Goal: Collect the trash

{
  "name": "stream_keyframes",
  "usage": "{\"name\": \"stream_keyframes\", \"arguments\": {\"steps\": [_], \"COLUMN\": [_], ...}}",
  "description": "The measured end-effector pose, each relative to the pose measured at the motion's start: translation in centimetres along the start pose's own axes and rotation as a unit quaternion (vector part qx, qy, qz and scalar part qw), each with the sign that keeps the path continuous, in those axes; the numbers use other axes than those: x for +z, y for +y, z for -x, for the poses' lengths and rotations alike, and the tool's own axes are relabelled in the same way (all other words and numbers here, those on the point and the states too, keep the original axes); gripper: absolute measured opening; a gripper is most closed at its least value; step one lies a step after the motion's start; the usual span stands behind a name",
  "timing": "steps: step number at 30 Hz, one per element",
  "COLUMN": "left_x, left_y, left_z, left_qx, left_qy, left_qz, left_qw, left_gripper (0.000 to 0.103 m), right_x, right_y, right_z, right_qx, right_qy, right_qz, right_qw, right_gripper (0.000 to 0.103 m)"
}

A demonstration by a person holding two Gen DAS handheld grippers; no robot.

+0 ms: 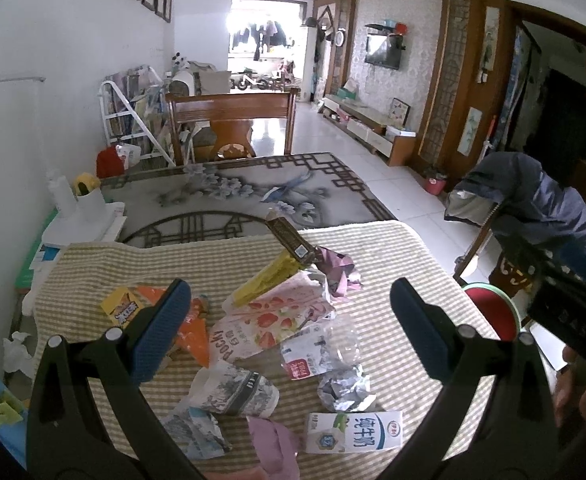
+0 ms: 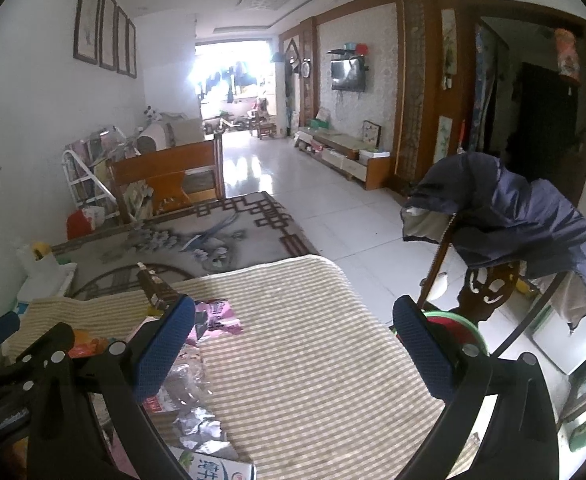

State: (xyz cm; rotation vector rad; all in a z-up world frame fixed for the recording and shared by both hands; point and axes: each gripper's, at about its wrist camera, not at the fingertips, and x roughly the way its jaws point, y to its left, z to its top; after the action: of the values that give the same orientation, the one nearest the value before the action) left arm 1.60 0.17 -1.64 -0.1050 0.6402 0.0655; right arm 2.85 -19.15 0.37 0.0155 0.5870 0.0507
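A: Where does the trash lie, and how is it turned?

B: It is heaped on the beige checked cloth (image 1: 393, 264) covering the near end of the table; the long brown wrapper (image 1: 289, 240) runs from far-left to near-right, its far end tipped up; just under it the yellow stick pack (image 1: 267, 280) slants the other way, from near-left up to far-right; the pink-and-white strawberry Pocky pouch (image 1: 271, 322) lies flat, long axis roughly left to right; the white-and-blue milk carton (image 1: 353, 432) lies on its side at the near edge, long axis left to right.

A: Any containers?

B: A red bin with a green rim (image 1: 493, 312) stands on the floor just beside the table's right edge; I cannot tell what it holds; a crushed paper cup (image 1: 235, 390) lies on its side among the wrappers, mouth to the left.

A: And the grippers?

B: The left gripper (image 1: 289, 328) hovers above the heap, jaws spread wide, holding nothing; the right gripper (image 2: 293, 356) hangs over bare cloth to the right of the pile, equally wide and empty.
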Motion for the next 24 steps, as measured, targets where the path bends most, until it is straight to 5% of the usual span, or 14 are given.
{"name": "stream_keyframes", "arguments": {"steps": [24], "left_x": [0.08], "left_y": [-0.21], "left_z": [0.18], "left_qx": [0.0], "left_qy": [0.018], "left_qz": [0.0], "left_qw": [0.9998], "left_gripper": [0.098], "right_x": [-0.45], "right_y": [0.91], "right_z": [0.25], "right_qx": [0.016], "right_qy": [0.005], "right_qz": [0.004], "right_qw": [1.0], "right_gripper": [0.096]}}
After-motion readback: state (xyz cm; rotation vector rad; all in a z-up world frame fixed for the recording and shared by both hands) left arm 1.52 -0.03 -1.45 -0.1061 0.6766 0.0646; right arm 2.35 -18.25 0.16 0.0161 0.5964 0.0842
